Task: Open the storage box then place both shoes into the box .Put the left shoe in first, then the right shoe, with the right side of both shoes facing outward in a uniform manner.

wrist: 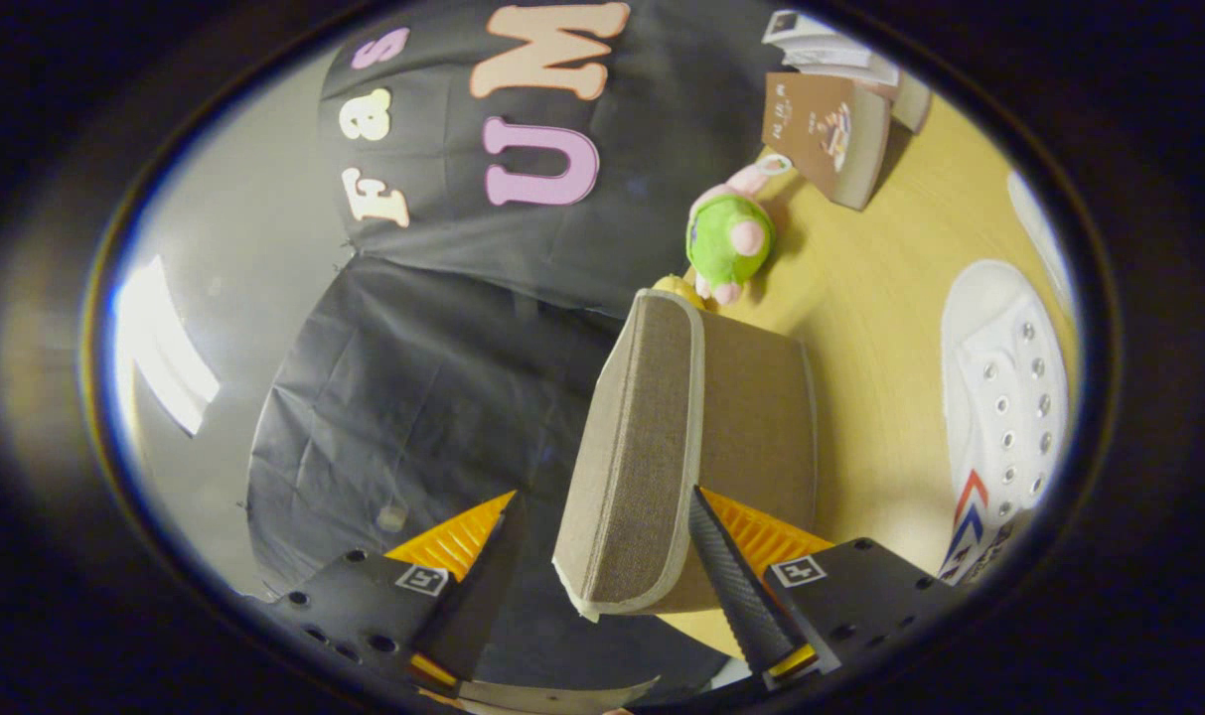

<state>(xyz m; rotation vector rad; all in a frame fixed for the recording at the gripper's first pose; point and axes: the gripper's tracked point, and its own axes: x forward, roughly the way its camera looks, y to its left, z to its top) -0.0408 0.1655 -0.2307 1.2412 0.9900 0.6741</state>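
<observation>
The gripper [602, 541] is standing with its fingers spread wide, and the storage box [681, 437] is sitting in the gap between them. The box is a tan fabric one with a pale trim along its rim, and it is showing tilted in this view, one woven side turned toward the camera and a smoother side facing the counter [880, 298]. One finger [736, 581] is lying against the box's near corner, just under the trimmed edge; the other finger [478, 586] is staying well apart from the box, with only the dark cloth wall [403, 397] behind it, so the box is not being pinched from both sides. Whether the lid is open or closed cannot be told from here.

A white shoe [1004, 397] with metal eyelets and a red and blue mark on its side is lying on the wooden counter, beside the box and well clear of it, out toward the counter's edge. A sliver of another white thing is showing just past it, too little to tell what it is.

Beyond the box, a green and pink plush toy [729, 238] is resting on the counter close to the wall. Farther along, a brown book [826, 134] is leaning upright near some paler books [840, 50] at the counter's far corner.
</observation>
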